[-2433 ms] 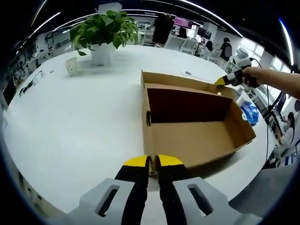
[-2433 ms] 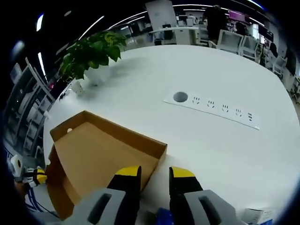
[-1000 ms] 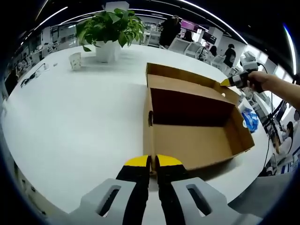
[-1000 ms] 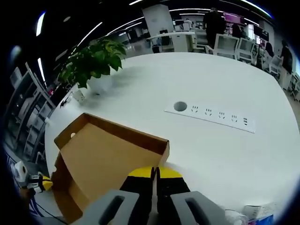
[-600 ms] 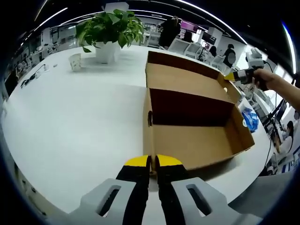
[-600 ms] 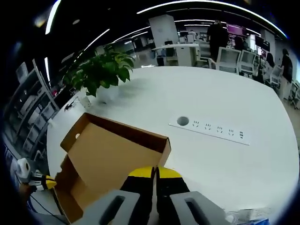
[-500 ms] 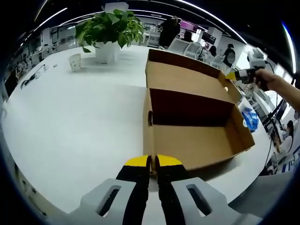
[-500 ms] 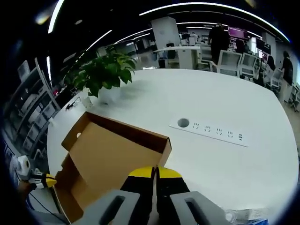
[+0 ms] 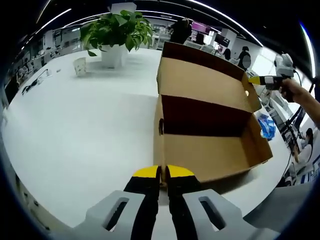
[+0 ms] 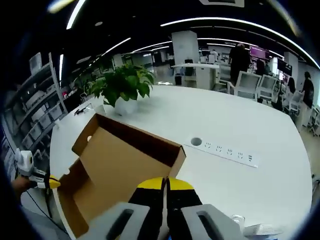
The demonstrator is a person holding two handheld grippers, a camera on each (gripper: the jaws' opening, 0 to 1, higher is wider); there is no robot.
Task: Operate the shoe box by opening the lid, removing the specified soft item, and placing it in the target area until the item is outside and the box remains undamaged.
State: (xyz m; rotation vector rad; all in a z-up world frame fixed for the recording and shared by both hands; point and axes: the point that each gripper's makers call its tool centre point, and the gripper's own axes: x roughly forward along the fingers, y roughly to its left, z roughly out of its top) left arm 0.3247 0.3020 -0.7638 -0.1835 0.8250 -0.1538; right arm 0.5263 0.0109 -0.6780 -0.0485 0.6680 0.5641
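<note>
Brown corrugated cardboard shoe box [image 9: 210, 145] sits on the white bench [image 9: 75, 125] directly ahead of the left tool [image 9: 163, 172], whose yellow-tipped jaws are pressed together on the box's near corner edge, likely to anchor it. The right tool [image 10: 164, 184] pinches the hinged cardboard lid [image 10: 120, 165] by its edge, holding it raised so the interior opens. No soft item is visible in the exposed part of the box.
</note>
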